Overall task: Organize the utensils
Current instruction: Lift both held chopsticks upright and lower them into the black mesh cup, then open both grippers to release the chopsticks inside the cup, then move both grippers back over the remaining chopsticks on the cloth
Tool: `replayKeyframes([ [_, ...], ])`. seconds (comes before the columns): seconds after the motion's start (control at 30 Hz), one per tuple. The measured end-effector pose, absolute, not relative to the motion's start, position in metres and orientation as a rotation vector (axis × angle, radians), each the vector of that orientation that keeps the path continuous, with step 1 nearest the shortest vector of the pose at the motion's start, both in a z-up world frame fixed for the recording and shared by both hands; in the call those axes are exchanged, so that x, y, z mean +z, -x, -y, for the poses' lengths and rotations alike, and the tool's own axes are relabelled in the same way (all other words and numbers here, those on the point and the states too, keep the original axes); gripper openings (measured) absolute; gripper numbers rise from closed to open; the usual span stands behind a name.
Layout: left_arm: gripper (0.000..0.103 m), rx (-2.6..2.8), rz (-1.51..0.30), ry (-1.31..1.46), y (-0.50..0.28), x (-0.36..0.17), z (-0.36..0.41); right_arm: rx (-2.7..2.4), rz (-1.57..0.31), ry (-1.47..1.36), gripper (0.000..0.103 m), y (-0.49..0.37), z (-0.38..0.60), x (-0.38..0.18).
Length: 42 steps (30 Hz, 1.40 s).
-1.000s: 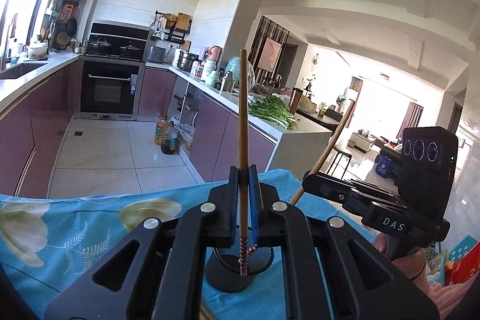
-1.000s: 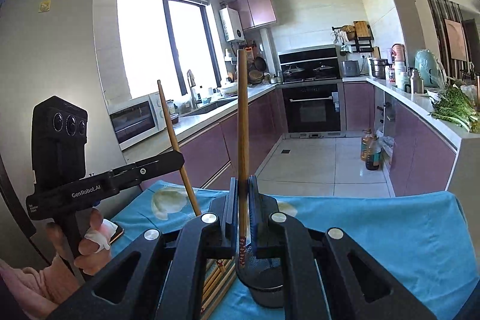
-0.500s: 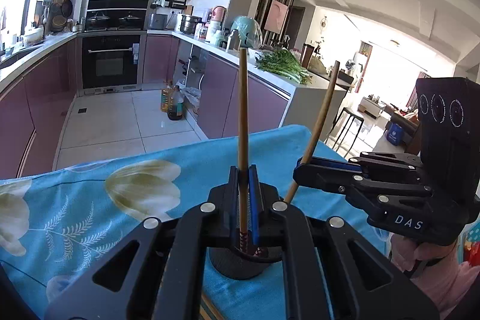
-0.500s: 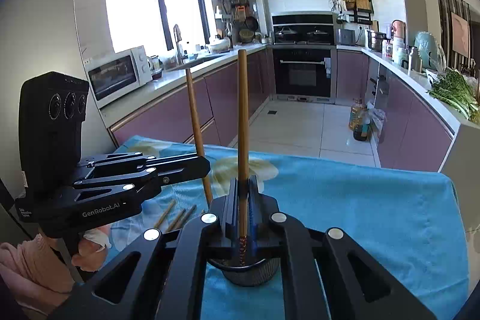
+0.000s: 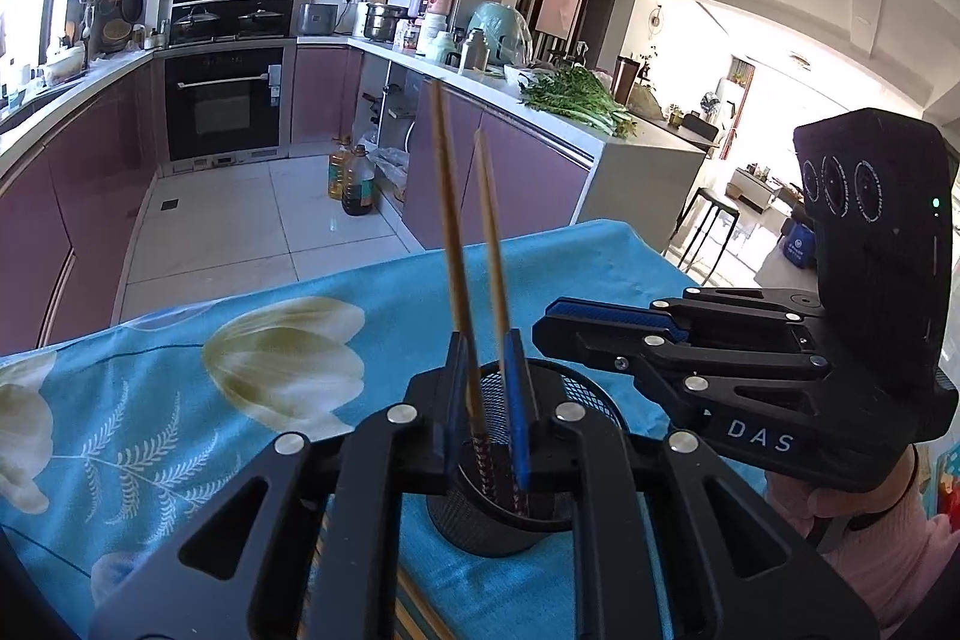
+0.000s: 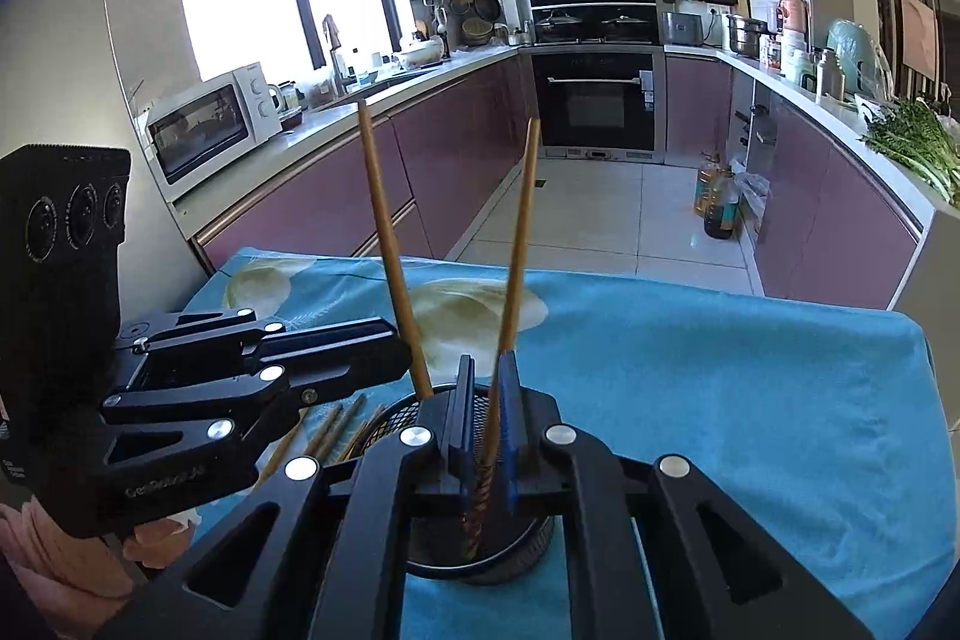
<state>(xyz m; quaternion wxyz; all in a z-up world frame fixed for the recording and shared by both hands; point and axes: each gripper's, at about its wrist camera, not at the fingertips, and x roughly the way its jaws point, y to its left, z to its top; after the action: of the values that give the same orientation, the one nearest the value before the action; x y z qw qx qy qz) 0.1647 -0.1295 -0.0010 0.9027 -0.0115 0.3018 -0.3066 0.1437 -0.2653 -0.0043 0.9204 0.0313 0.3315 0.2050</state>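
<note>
A black mesh utensil cup [image 5: 543, 511] [image 6: 396, 415] stands on the blue flowered tablecloth [image 5: 180, 370]. Two wooden chopsticks [image 5: 450, 232] [image 5: 492, 232] stand in it and lean. In the right wrist view they show as one on the left [image 6: 384, 244] and one between my fingers [image 6: 516, 256]. My left gripper [image 5: 486, 400] is open above the cup, with both chopsticks loose between its fingers. My right gripper [image 6: 483, 412] is open over the cup. The left gripper also shows in the right wrist view [image 6: 336, 358], and the right gripper in the left wrist view [image 5: 606, 334].
Several more chopsticks [image 6: 336, 427] lie on the cloth left of the cup. Behind the table are purple kitchen cabinets [image 6: 336, 214], an oven [image 5: 225, 103], oil bottles [image 5: 354, 181] on the floor and greens [image 5: 576, 100] on the counter. The table's far edge [image 6: 660, 280] is close behind the cup.
Both grippers have opened and let go of their chopsticks. The two chopsticks now stand tilted in the cup. Both grippers have tipped down toward the cup.
</note>
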Motion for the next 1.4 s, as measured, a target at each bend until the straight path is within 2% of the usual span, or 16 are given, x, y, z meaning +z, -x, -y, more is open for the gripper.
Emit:
replayKeyframes([
  [0.07,0.025,-0.622,-0.612,0.022,-0.159,0.003,0.129,0.419,-0.675,-0.077,0.012,-0.143,0.266,-0.005],
  [0.3,0.034,-0.591,-0.544,0.022,-0.133,0.023,0.102,0.439,-0.623,-0.103,0.023,-0.123,0.27,0.002],
  [0.37,0.043,-0.568,-0.52,0.023,-0.122,0.028,0.089,0.458,-0.6,-0.1,0.025,-0.112,0.268,0.006],
  [0.53,0.048,-0.518,-0.5,0.01,-0.096,0.029,0.06,0.54,-0.547,-0.073,0.037,-0.08,0.262,0.016],
  [0.63,0.049,-0.48,-0.517,-0.004,-0.085,0.019,0.044,0.605,-0.537,-0.044,0.041,-0.062,0.249,0.016],
  [0.97,0.049,-0.385,-0.657,-0.03,-0.069,-0.037,0.002,0.668,-0.701,-0.033,0.042,-0.051,0.213,-0.038],
  [1.4,0.049,-0.353,-0.808,-0.042,-0.076,-0.08,0.008,0.586,-0.866,-0.063,0.041,-0.061,0.2,-0.087],
])
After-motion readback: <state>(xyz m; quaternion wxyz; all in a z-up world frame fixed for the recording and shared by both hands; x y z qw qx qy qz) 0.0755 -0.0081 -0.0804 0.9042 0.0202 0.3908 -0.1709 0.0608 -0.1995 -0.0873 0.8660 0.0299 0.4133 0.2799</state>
